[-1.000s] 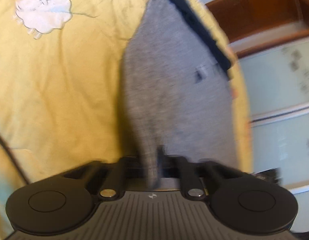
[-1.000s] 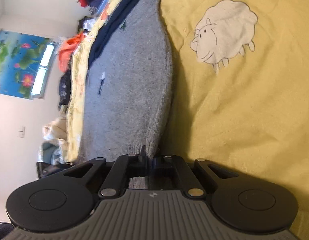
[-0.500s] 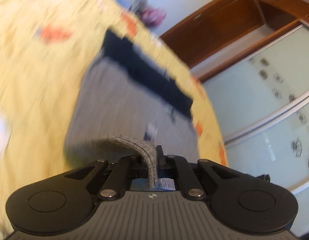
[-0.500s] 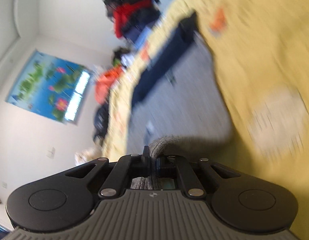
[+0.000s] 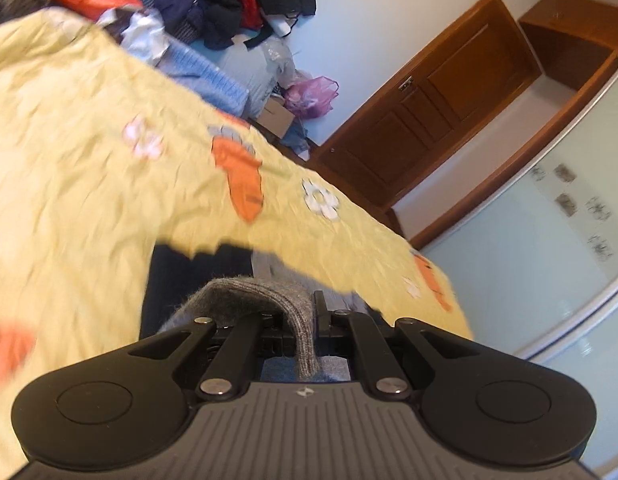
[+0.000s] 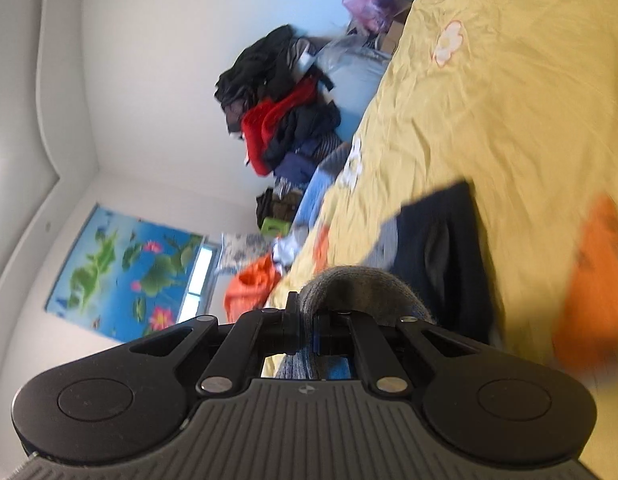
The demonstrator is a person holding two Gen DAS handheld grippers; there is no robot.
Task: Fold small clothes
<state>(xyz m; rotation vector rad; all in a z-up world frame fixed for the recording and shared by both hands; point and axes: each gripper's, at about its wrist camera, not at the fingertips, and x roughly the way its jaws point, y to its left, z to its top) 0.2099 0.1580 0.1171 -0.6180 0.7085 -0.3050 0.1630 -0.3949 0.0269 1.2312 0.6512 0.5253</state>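
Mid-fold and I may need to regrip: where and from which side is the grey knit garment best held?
Keep to the ribbed edge of the grey knit garment, one corner per hand-held gripper, coming in level from the near side. That edge is thick and already loops cleanly through both shut jaws; the dark band lies flat on the yellow bedspread.

A home bedroom: yellow bedspread [image 5: 89, 184], clothes pile [image 6: 285, 120], wardrobe [image 5: 549, 264].

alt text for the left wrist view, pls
The left gripper is shut on a fold of a grey knit garment with a dark band, held above a yellow bedspread printed with carrots and flowers. Behind are a heap of clothes and a wooden door.
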